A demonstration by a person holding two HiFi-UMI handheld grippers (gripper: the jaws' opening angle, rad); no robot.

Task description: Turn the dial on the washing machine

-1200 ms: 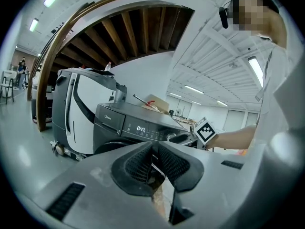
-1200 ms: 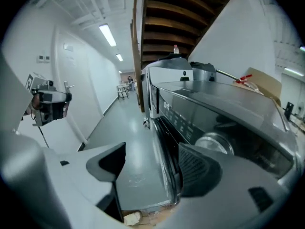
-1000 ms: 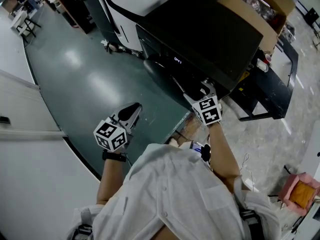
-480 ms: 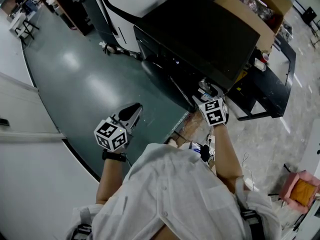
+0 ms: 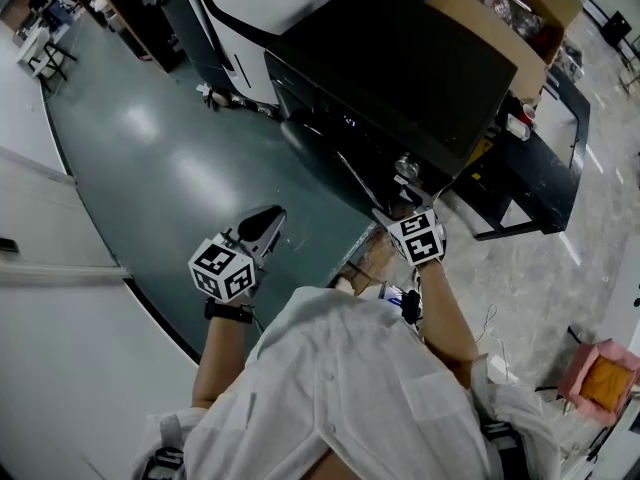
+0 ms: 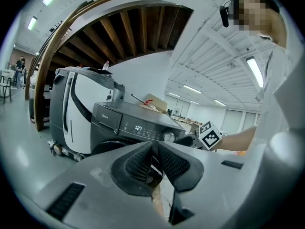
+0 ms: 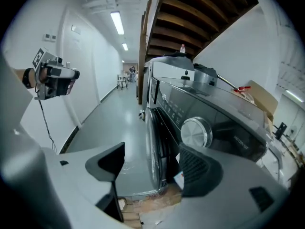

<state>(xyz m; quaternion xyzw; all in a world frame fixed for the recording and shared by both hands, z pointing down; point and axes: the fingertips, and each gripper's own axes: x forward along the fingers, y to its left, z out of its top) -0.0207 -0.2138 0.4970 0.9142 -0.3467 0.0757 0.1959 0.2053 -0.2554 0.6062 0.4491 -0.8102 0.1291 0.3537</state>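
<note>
The black front-loading washing machine [image 5: 400, 58] has not moved. Within 1 second the right gripper [image 7: 155, 163] has eased slightly back from its panel, jaws wide apart and empty. The left gripper [image 6: 153, 152] hangs aside, jaws together on nothing. The round silver dial [image 7: 196, 133] sits just beyond the right jaw, ungripped, so turning likely still lies ahead.

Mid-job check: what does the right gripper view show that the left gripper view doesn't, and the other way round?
Only the right gripper view: the right gripper with its jaws apart and empty, and the dial close ahead, above its right jaw. Only the left gripper view: the left gripper with its jaws together, the lit display digits, and the right gripper seen from outside, beside the dial. Both: the washing machine control panel and dial.
</note>
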